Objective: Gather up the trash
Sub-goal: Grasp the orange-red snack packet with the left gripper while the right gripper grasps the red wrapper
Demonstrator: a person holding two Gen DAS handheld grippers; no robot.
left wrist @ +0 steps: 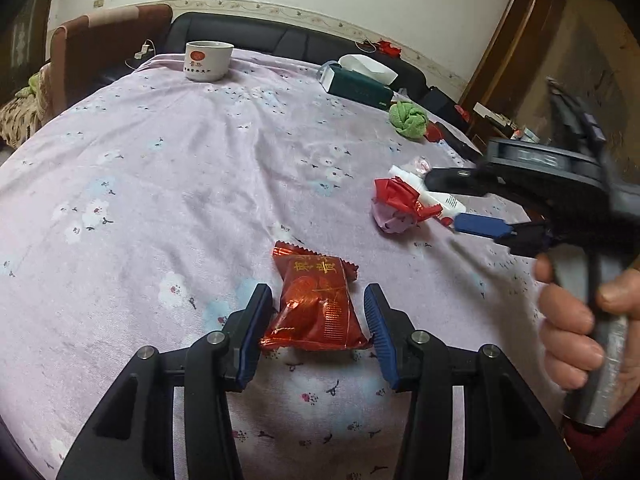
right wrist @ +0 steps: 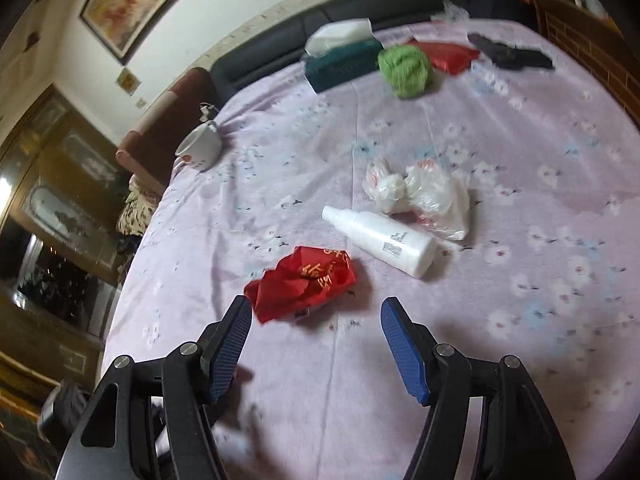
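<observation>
lilac cloth (left wrist: pixel 168 168) printed with small white and blue flowers covers the tabletop, with a dark sofa (left wrist: pixel 248 32) and a cream wall behind it.

seen from the left wrist, the left tool (left wrist: pixel 316 320) sits at 6 o'clock with a red foil snack wrapper (left wrist: pixel 316 308) between its blue pads. the wrapper is glossy, puffed and creased, with gold characters across its top and serrated ends; its lower corners touch both pads, so the tool looks clenched on it. at 3 o'clock a hand (left wrist: pixel 576 320) carries the right tool (left wrist: pixel 452 204), blurred, its tips beside a crumpled red paper wad (left wrist: pixel 400 200).

seen from the right wrist, the right tool (right wrist: pixel 316 344) stands released, nothing between its pads. the red wad (right wrist: pixel 304 284), scrunched with gold print, lies just past the left pad at about 11 o'clock. a white spray bottle (right wrist: pixel 384 240) lies on its side at 1 o'clock, touching a clear crumpled plastic bag (right wrist: pixel 420 192) beyond it. farther off are a green yarn ball (right wrist: pixel 404 66), a teal tissue box (right wrist: pixel 340 56) and a white cup (right wrist: pixel 200 146) at 10 o'clock.
</observation>
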